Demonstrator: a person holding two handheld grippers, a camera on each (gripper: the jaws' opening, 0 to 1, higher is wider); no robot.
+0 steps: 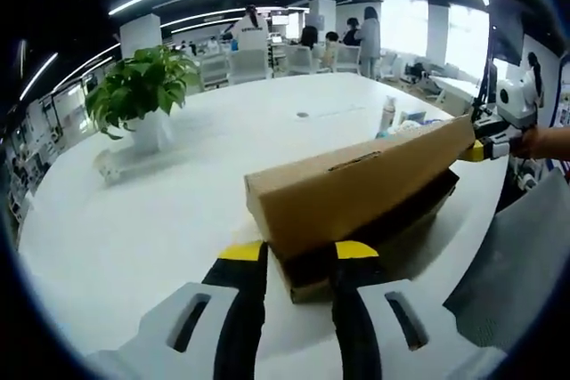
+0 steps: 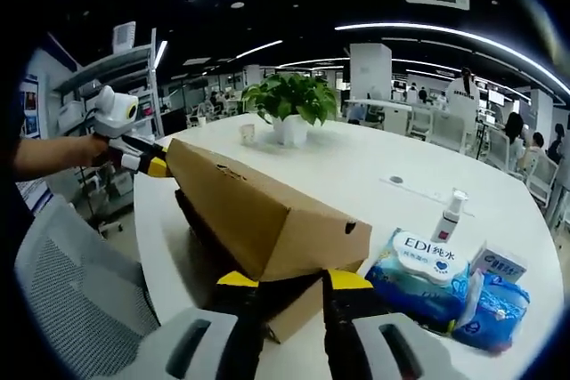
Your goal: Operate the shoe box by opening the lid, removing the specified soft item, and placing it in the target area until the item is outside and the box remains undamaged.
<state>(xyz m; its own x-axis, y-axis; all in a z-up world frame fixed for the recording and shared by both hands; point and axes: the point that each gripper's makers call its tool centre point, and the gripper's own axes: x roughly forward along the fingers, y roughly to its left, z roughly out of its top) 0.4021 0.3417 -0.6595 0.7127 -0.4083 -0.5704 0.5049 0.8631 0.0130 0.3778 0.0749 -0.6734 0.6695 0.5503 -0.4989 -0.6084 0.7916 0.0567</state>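
Open-plan office, round white worktop [image 1: 134, 246] w/ brown cardboard shoe box [image 1: 356, 193] at 3 o'clock of centre. Left tongs [image 1: 298, 255] and right tongs [image 2: 280, 284] each pinch an end of its raised lid [image 2: 258, 206]. Step: opening lid. Next: swing it fully back w/o tearing; soft item hidden.

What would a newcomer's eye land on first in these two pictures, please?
Most striking is the long brown cardboard shoe box lying on the white round table, its lid lifted slightly, with a gripper at each end: the left gripper at one, the right gripper at the other. Behind it stands a leafy green potted plant, and blue wet-wipe packs lie beside the box.
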